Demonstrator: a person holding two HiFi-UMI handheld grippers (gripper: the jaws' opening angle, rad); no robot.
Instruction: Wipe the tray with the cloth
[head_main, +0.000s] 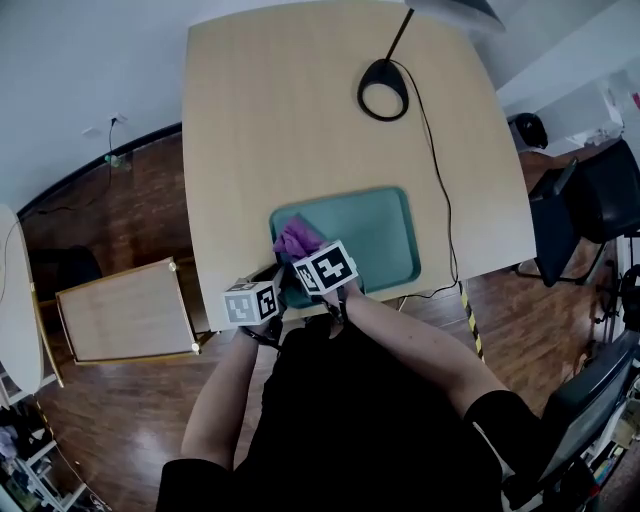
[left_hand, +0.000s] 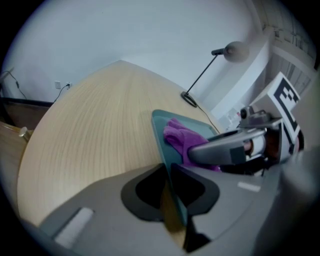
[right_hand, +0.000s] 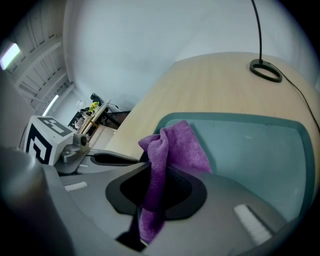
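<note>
Pinching the purple cloth, the right claw holds it on the tray; the left claw clamps the tray's rim.

cloth in tray, left end; lamp base behind

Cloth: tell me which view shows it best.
Right gripper view: the cloth fills the middle, pinched in the right gripper over the tray. Head view shows only a small purple patch beyond that gripper; left gripper view shows part of it, half hidden.
</note>
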